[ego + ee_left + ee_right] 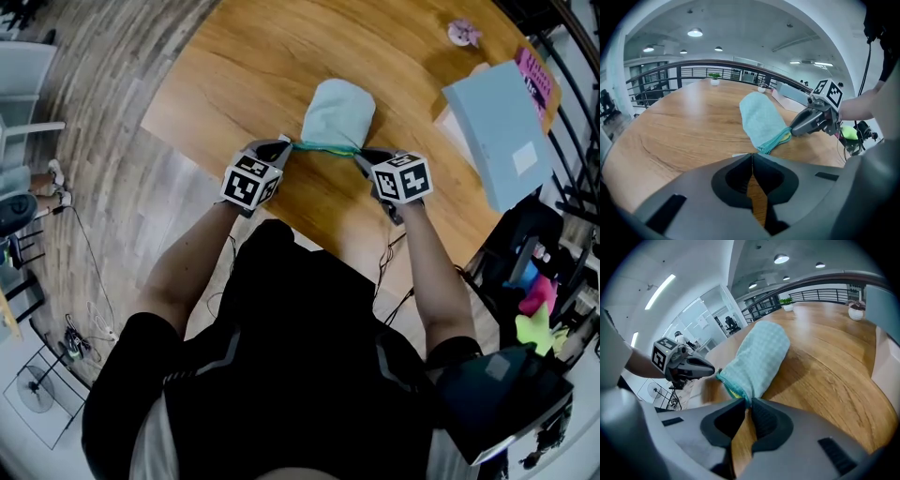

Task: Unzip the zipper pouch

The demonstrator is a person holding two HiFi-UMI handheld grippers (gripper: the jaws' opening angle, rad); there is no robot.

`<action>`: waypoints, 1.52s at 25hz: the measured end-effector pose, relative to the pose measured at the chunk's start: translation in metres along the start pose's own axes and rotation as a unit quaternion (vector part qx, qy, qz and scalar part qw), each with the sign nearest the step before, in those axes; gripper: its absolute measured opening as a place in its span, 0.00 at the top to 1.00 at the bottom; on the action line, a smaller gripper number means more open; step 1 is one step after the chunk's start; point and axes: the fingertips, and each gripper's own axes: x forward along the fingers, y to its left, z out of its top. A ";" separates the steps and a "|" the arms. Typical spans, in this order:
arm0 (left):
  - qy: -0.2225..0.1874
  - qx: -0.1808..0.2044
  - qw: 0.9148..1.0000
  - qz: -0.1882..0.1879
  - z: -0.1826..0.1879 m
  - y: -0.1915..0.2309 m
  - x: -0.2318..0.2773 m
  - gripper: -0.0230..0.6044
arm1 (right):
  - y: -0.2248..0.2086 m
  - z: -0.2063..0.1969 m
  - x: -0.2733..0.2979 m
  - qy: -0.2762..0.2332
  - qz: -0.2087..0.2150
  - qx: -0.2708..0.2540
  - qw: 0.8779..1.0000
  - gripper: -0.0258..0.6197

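Zipper pouch [337, 112] corners pinched in fingers of left gripper [284, 143], right gripper [362, 156].

bright, even light from ceiling lights [695, 32]; soft shadows, strong fisheye bending and dark vignette at edges

Head view: pouch [337, 114] on counter [234, 84], upper centre of frame; left tongs [288, 143] at its lower-left corner, right tongs [361, 155] at its lower-right corner; binder [497, 131] on counter, upper right of frame.
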 end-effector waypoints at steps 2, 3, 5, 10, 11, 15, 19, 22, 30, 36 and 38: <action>0.001 -0.002 1.000 0.004 -0.001 0.002 0.000 0.91 | 0.001 0.001 0.001 0.001 0.002 0.003 1.000 0.88; 0.002 -0.006 1.000 0.005 -0.001 0.003 0.000 0.91 | 0.001 0.002 0.002 0.002 0.002 0.004 1.000 0.88; 0.003 -0.014 1.000 0.007 -0.001 0.006 0.000 0.91 | 0.001 0.003 0.003 0.002 -0.002 0.003 1.000 0.88; 0.000 -0.010 1.000 0.024 0.001 0.009 -0.001 0.91 | 0.003 0.003 0.003 -0.005 -0.013 -0.009 1.000 0.86; -0.001 -0.013 1.000 0.024 0.002 0.008 -0.002 0.91 | 0.002 0.003 0.001 -0.004 -0.023 -0.016 1.000 0.85; -0.030 -0.009 0.999 0.029 0.016 0.003 -0.013 0.91 | 0.003 0.010 -0.015 -0.020 -0.053 -0.044 0.997 0.82; -0.069 -0.010 0.997 0.042 0.034 -0.006 -0.036 0.91 | 0.018 0.022 -0.043 -0.051 -0.045 -0.058 0.996 0.77; -0.117 -0.022 0.991 0.055 0.060 -0.017 -0.064 0.90 | 0.028 0.033 -0.077 -0.086 -0.051 -0.078 0.992 0.77; -0.287 -0.030 0.950 0.118 0.150 -0.064 -0.178 0.91 | 0.066 0.078 -0.212 -0.209 -0.052 -0.140 0.966 0.77; -0.341 0.009 0.933 0.116 0.195 -0.119 -0.235 0.91 | 0.093 0.102 -0.294 -0.285 -0.059 -0.164 0.943 0.77; -0.358 0.020 0.926 0.118 0.205 -0.133 -0.254 0.91 | 0.106 0.109 -0.313 -0.302 -0.061 -0.173 0.935 0.77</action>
